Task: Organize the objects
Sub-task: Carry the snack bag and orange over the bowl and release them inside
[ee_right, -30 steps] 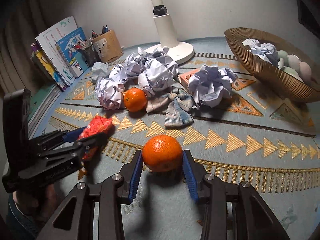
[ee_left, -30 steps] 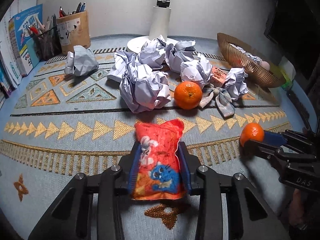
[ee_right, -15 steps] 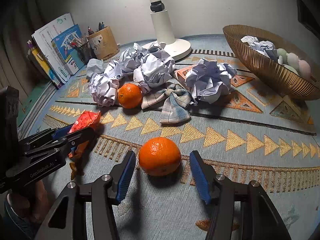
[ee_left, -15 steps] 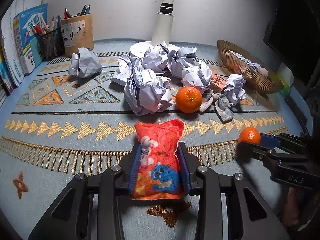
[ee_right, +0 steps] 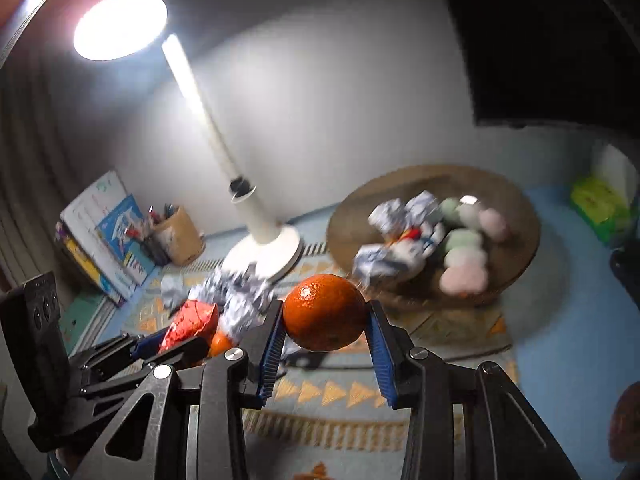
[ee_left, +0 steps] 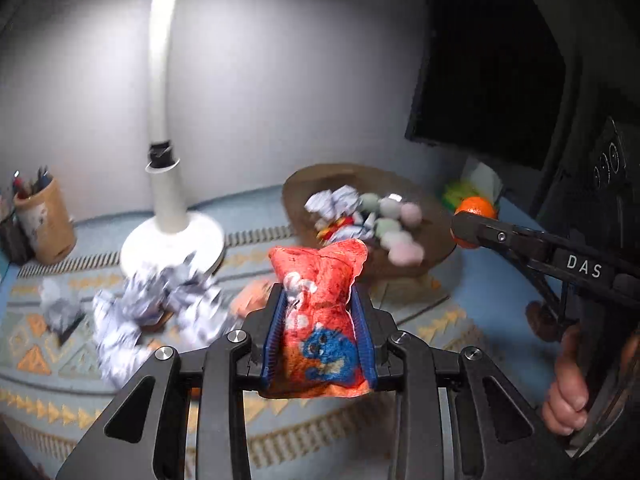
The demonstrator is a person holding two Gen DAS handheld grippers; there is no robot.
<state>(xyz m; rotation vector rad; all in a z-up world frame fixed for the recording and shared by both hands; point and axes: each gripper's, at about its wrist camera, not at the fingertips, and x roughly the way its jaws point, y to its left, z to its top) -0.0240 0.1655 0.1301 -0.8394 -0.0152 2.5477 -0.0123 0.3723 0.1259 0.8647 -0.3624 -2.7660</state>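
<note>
My left gripper [ee_left: 319, 298] is shut on a red snack bag [ee_left: 320, 332] and holds it upright in the air, its jaws closing a little tighter on it. My right gripper [ee_right: 325, 309] is shut on an orange [ee_right: 324, 312], also lifted off the mat. Both point toward the brown ribbed bowl [ee_right: 520, 216], which holds crumpled papers and pastel balls. In the left wrist view the right gripper [ee_left: 464, 226] with its orange [ee_left: 478, 206] hangs to the right of the bowl [ee_left: 304, 184]. The right wrist view shows the left gripper [ee_right: 172, 340] with the bag [ee_right: 190, 322] at lower left.
Crumpled papers [ee_left: 160, 304] and a second orange [ee_right: 220, 344] lie on the patterned mat by the white lamp base [ee_left: 172, 240]. A pen holder [ee_left: 44, 224] and books [ee_right: 104, 232] stand at the left. A green pack [ee_right: 596, 208] and a dark screen [ee_left: 480, 80] are right.
Both grippers have risen off the mat and swung toward the bowl. The right jaws, wider half a second ago, closed on the orange and lifted it. The snack bag rose with the left gripper.
</note>
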